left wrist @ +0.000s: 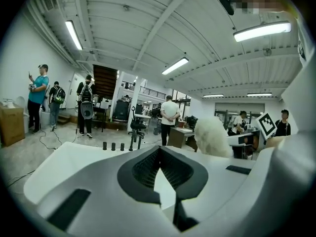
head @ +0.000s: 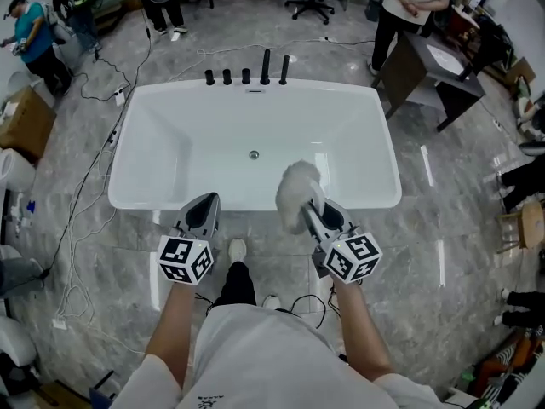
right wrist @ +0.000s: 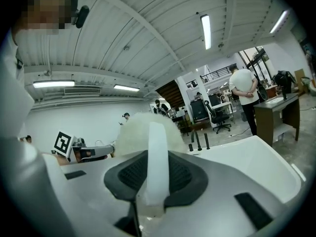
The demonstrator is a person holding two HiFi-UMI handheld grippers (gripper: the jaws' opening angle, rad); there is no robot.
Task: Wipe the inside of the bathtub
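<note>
While poised at the near rim of the bathtub (head: 136,135), check both tools before lowering.

Right gripper (head: 312,217): clamped on the white handle (right wrist: 157,157) of a fluffy duster (head: 300,186). Duster head projecting forward past the near rim, over the basin and short of the drain (head: 254,154). Judged reason for this hold: handle seated lengthwise along the jaws, to put the soft head first against the enamel and keep hard parts off it.

Left gripper (head: 203,217): closed to a point with nothing between the pads, level with the near rim, left of the duster. Probably held clear as a spare, with no part in the wiping.

Black tap fittings (head: 247,75): in a row on the far rim, well apart from both tools.

Basin interior: white and bare; contact between duster head and enamel not apparent. Wiping judged not yet under way.

Next step, as judged: lower the head onto the inner wall below the near rim, then sweep toward the drain.
</note>
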